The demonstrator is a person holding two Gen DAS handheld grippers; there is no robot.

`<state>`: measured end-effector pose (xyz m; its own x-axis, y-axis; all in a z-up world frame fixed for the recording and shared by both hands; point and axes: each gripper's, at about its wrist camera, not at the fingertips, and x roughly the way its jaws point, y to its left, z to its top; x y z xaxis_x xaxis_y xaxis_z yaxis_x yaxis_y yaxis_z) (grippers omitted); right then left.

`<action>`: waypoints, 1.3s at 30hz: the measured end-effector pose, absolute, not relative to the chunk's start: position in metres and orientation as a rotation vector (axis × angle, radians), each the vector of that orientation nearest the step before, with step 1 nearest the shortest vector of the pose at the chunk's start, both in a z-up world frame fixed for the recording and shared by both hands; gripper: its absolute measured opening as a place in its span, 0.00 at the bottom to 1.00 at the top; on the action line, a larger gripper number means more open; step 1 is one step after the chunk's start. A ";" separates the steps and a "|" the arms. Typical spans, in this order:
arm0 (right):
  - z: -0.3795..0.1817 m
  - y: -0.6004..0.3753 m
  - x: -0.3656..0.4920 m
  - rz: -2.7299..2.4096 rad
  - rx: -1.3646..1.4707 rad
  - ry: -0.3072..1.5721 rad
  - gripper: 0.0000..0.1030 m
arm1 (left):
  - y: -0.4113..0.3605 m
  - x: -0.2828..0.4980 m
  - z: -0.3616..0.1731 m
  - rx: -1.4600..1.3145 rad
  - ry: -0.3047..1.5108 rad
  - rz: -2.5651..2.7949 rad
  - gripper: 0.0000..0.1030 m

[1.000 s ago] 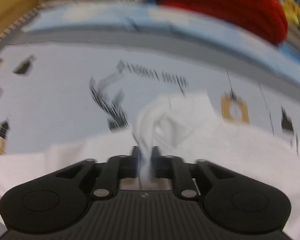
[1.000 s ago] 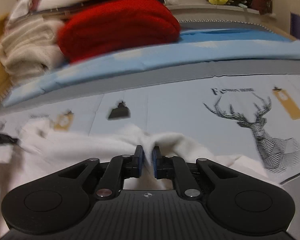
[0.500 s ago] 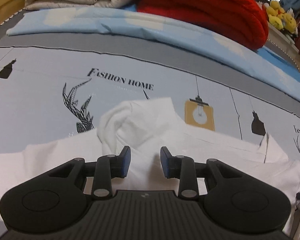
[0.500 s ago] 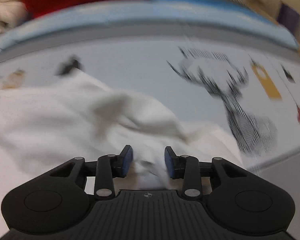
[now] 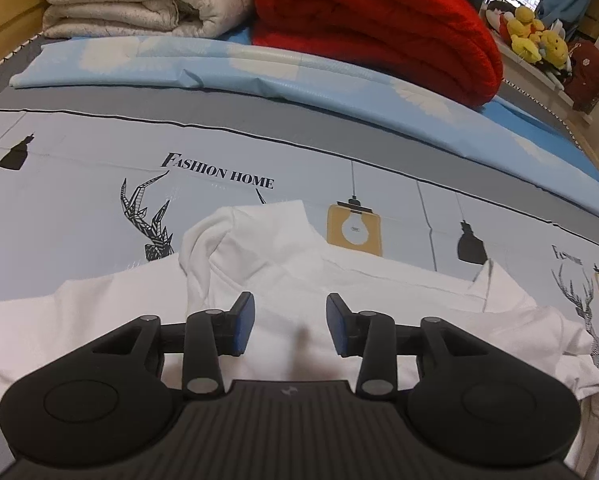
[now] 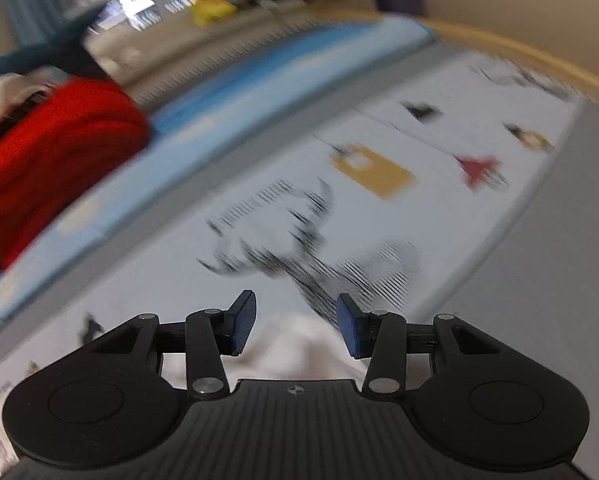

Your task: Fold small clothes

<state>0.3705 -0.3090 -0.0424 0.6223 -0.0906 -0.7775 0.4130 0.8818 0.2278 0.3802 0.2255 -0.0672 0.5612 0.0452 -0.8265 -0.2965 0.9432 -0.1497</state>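
Two grippers: left gripper [image 5: 287, 322] and right gripper [image 6: 295, 324], both with jaws spread and nothing between them.
Garment: white shirt [image 5: 283, 280] lay flat on the bed sheet [image 5: 79, 208], its long axis running left to right across the left wrist view, one folded-in part pointing toward the pillows.
Left gripper: hovered over the shirt's middle.
Right gripper: over a white edge [image 6: 299, 352] of the cloth; this view was blurred.
Behind: red blanket [image 5: 379, 20] beside a cream blanket [image 5: 139, 0], on a blue pillow [image 5: 259, 68].
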 end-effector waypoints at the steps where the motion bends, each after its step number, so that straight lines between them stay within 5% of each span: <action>1: -0.048 -0.312 0.366 -0.308 0.416 0.895 0.45 | 0.223 0.375 -0.065 -0.282 0.956 0.201 0.44; 11: -0.107 -0.307 0.317 -0.344 0.416 1.166 0.44 | 0.213 0.334 -0.055 -0.316 0.951 0.204 0.45; 15: -0.110 -0.302 0.305 -0.323 0.363 1.152 0.05 | 0.206 0.326 -0.054 -0.315 0.952 0.204 0.48; 20: -0.084 -0.309 0.309 -0.328 0.270 0.985 0.05 | 0.202 0.327 -0.051 -0.308 0.948 0.204 0.48; 26: -0.009 -0.292 0.302 -0.389 -0.239 0.449 0.05 | 0.200 0.334 -0.051 -0.288 0.955 0.195 0.48; 28: -0.016 -0.297 0.306 -0.415 -0.278 0.512 0.07 | 0.202 0.336 -0.052 -0.288 0.956 0.199 0.48; 30: -0.044 -0.316 0.318 -0.411 -0.207 0.770 0.22 | 0.203 0.337 -0.052 -0.294 0.957 0.203 0.50; 33: -0.081 -0.355 0.314 -0.416 0.117 1.017 0.23 | 0.202 0.338 -0.053 -0.299 0.960 0.195 0.51; 35: -0.084 -0.371 0.303 -0.397 0.323 1.031 0.23 | 0.199 0.338 -0.054 -0.292 0.963 0.187 0.53; 39: -0.075 -0.397 0.287 -0.386 0.671 0.882 0.43 | 0.197 0.339 -0.056 -0.295 0.967 0.187 0.53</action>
